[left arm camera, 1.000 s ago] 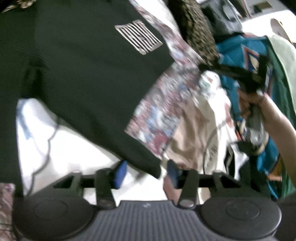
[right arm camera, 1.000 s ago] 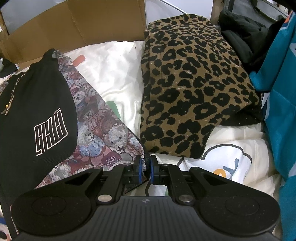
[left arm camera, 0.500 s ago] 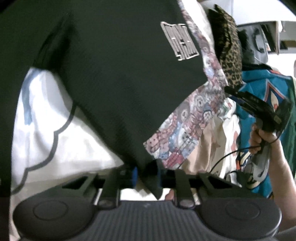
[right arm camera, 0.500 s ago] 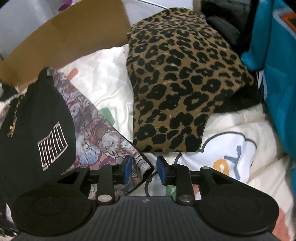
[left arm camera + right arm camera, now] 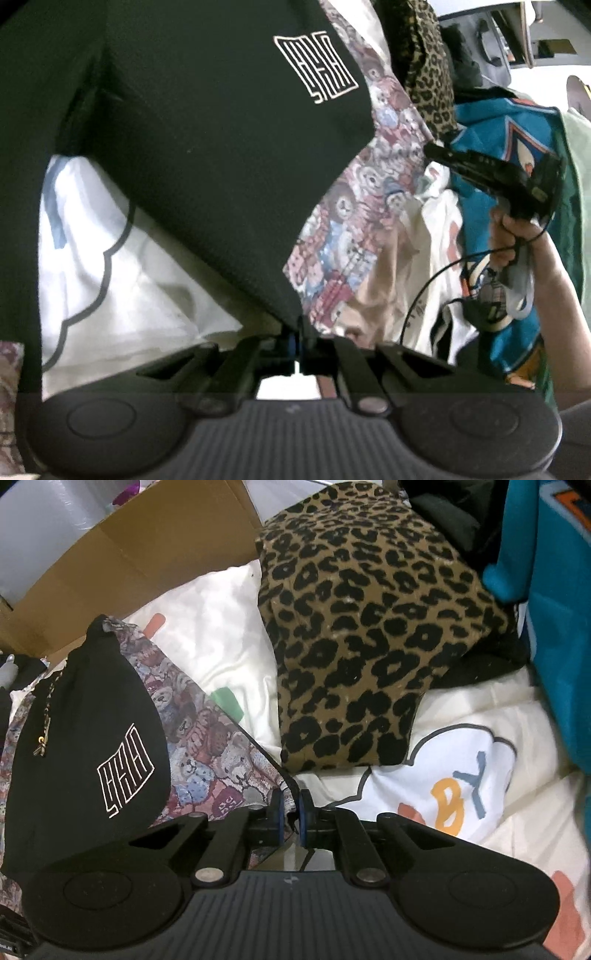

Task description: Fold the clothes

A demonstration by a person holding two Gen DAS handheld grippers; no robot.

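Observation:
A black garment [image 5: 207, 155] with a white line logo lies over a bear-print garment [image 5: 354, 236] on a white printed sheet. My left gripper [image 5: 297, 341] is shut on the black garment's near corner. The black garment [image 5: 77, 746] and the bear-print garment [image 5: 207, 760] also show at the left of the right wrist view. My right gripper [image 5: 289, 818] is shut on the bear-print garment's corner. In the left wrist view the right gripper [image 5: 428, 151] is at the right, held by a hand.
A folded leopard-print garment [image 5: 369, 635] lies ahead of the right gripper. A teal jersey [image 5: 554, 609] hangs at the right. A cardboard box [image 5: 122, 557] stands at the back left. The white sheet [image 5: 443, 775] has a cloud print with letters.
My left gripper closed on the black garment's corner. My right gripper opened briefly, then closed again on the bear-print corner and moved closer to the leopard garment.

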